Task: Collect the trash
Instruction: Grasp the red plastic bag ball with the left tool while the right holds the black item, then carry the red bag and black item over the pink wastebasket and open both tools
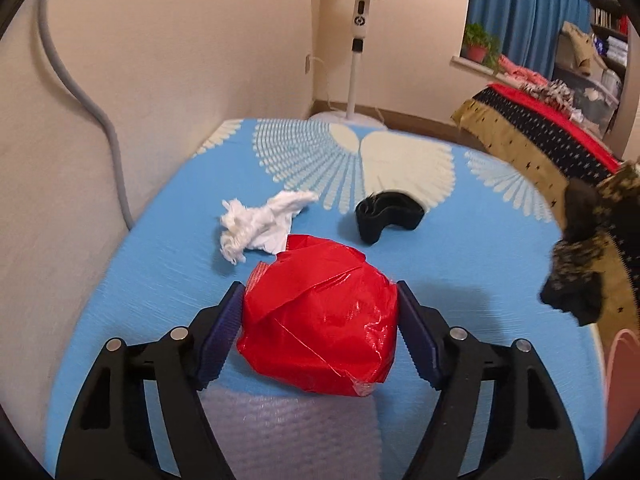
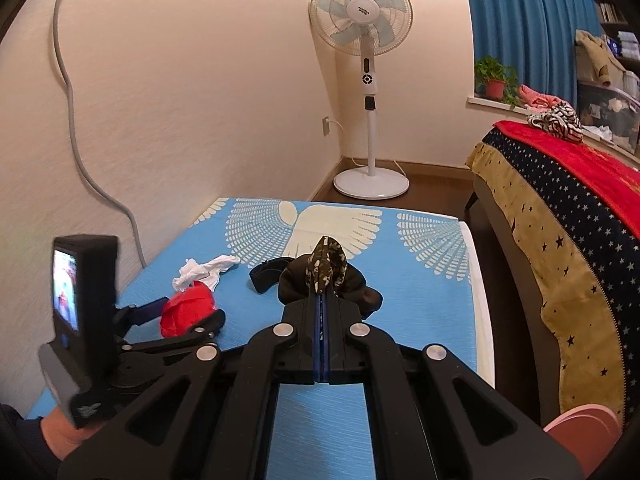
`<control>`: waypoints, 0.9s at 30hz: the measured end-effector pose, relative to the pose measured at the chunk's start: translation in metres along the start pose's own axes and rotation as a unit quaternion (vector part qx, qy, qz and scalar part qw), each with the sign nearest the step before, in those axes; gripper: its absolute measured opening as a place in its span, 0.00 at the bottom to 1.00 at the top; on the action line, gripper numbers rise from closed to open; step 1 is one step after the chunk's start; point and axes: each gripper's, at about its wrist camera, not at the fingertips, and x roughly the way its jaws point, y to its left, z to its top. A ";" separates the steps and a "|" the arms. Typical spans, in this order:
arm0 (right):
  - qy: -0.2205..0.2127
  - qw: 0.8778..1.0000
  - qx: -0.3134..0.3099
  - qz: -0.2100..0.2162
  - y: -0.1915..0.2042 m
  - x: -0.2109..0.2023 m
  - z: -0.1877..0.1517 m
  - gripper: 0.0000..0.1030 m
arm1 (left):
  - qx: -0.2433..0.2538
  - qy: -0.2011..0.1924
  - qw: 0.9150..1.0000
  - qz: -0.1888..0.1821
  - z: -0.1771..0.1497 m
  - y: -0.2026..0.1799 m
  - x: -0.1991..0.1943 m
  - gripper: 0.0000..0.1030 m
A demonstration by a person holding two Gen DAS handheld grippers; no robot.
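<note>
Two grippers: over a blue table (image 1: 140,264)
Left gripper (image 1: 320,312): pads against red plastic wad (image 1: 320,320)
Right gripper (image 2: 323,304): clamped on dark cloth (image 2: 326,268)

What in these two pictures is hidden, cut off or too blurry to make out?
- Left wrist view: whether the left gripper pads already press the crumpled red plastic ball; the ball's sides hide the contact.
- Left wrist view: the dark camouflage-patterned cloth is blurred and cut off by the lens edge.
- Right wrist view: the curled black strap is partly hidden behind that cloth, held in the shut right gripper.
- Right wrist view: the pink object is cut off at the corner.
</note>
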 end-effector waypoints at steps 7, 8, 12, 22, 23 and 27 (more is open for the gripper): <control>-0.014 1.000 -0.011 0.000 0.002 -0.050 0.025 0.01 | -0.006 -0.045 0.999 -0.022 0.026 0.006 -0.089 0.70; -0.017 1.000 -0.013 0.000 0.003 -0.060 0.029 0.01 | -0.009 -0.050 0.998 -0.025 0.028 0.007 -0.103 0.70; -0.020 1.000 -0.017 0.003 0.008 -0.117 0.039 0.01 | -0.005 -0.067 0.997 -0.036 0.027 0.009 -0.171 0.70; 0.002 1.000 -0.013 -0.002 0.022 -0.258 0.008 0.01 | 0.015 -0.074 0.996 -0.050 -0.034 -0.005 -0.312 0.70; 0.003 1.000 -0.013 -0.003 0.022 -0.270 0.004 0.01 | 0.014 -0.071 0.996 -0.051 -0.040 -0.005 -0.319 0.70; -0.010 1.000 -0.010 -0.001 0.024 -0.323 -0.013 0.01 | 0.019 -0.064 0.996 -0.060 -0.062 -0.010 -0.351 0.70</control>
